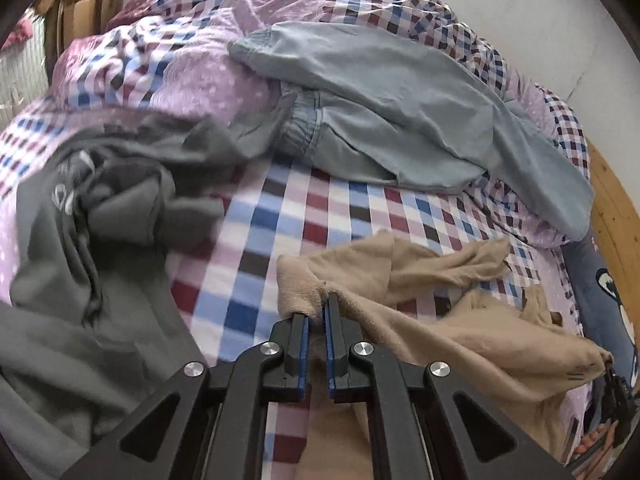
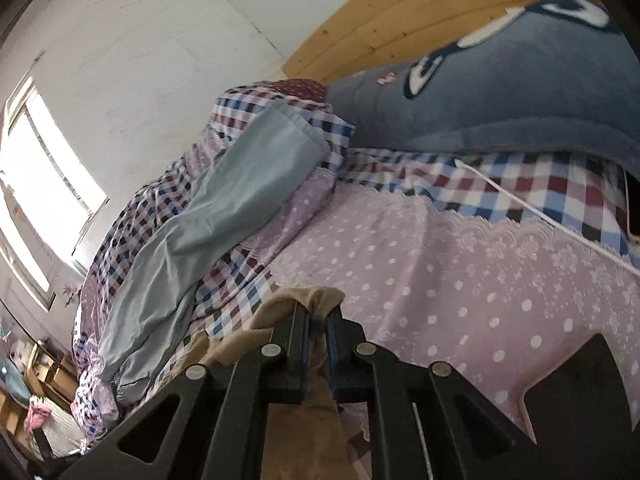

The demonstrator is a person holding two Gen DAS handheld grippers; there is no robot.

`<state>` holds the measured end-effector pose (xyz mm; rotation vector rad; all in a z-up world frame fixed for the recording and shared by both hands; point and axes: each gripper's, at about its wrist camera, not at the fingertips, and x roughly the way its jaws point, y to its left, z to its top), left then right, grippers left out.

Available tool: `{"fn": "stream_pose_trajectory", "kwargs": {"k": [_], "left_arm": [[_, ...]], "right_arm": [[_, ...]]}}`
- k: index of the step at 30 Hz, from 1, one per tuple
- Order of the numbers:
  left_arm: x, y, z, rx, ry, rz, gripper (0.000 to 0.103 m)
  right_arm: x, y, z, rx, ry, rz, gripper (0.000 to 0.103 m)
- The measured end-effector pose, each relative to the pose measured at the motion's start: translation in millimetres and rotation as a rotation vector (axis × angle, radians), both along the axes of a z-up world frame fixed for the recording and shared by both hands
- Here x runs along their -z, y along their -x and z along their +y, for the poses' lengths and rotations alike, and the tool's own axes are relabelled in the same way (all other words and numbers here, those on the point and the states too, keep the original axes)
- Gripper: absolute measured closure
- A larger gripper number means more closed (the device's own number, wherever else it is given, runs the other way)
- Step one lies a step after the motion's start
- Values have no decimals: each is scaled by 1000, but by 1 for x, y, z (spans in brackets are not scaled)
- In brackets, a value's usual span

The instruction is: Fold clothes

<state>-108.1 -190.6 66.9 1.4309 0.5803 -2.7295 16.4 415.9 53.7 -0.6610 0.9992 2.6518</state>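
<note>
Both tongs clamped on the beige garment over the bed.

Left tongs pinch the beige garment at lower centre; it trails to lower right across the bed, where right tongs grip another edge.

Beige garment: soft, matt, fuzzy knit cloth. Bedsheet: smooth checked woven cloth. Headboard: pale knotty wood planks. Blue blanket: plush fleece.

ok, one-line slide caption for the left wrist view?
Left gripper shut on beige garment over checked bedsheet; grey clothes and light-blue trousers await.
</note>
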Motion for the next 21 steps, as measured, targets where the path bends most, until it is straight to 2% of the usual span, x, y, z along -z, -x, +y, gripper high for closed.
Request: {"fn": "stream_pose_trajectory", "kwargs": {"k": [2, 4, 6, 9, 10, 15, 21], "left_arm": [[-1, -12, -1, -4, -18, 12, 83], [-4, -27, -2, -10, -23, 26, 51], [-5, -44, -6, -12, -38, 38, 37], [-6, -72, -12, -14, -65, 51, 37], [-5, -83, -15, -14, -74, 51, 37], [13, -150, -18, 10, -78, 14, 36], [33, -215, -9, 71, -74, -71, 36]], "right_arm": [[2, 1, 3, 9, 5, -16, 95], [5, 2, 4, 8, 19, -28, 92], [8, 3, 5, 17, 21, -50, 86], [8, 2, 5, 21, 26, -53, 66], [8, 1, 5, 22, 28, -54, 63], [8, -1, 5, 29, 36, -60, 60], [4, -4, 2, 25, 38, -47, 60]]}}
